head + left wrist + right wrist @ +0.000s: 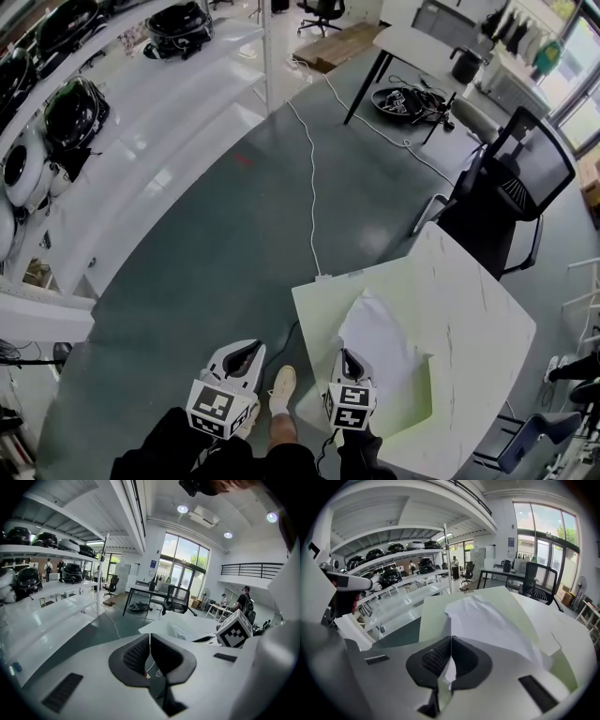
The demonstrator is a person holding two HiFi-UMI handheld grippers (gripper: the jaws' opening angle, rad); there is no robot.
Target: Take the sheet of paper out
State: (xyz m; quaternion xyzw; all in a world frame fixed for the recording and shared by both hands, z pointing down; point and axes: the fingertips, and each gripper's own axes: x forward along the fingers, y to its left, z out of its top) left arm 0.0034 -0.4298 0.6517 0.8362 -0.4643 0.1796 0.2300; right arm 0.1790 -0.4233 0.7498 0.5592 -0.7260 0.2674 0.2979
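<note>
Barely underway: sheet pinched, not out yet

Right now I am pinching the near edge of the sheet of paper (380,337) (487,620) with my right claw (345,356) (451,639). Its jaws are pressing together, and a white fold of the sheet is poking down between the pads, plain in the right gripper view. So the grasp step is looking done.

The pull-out is not done. The sheet is lying crumpled on the pale green folder (319,319) (436,616), mostly inside the folder's outline. The folder is sitting at the near corner of the white marbled surface (469,291) (576,639). I am not able to tell whether a cover leaf is lying over part of the sheet or whether it is just resting on top.

My left claw (246,352) (150,637) is hanging off to the left of the surface, over the grey floor (206,244). Its jaws are pressed together on nothing, and it is touching neither folder nor sheet.

Left to do, as I am judging it: drawing the sheet toward me until it is clear of the folder. Nothing is pinning the folder, so I am expecting it could drag along with the sheet. The sheet is already creased, so a hard tug is risking a tear at the pinch.
</note>
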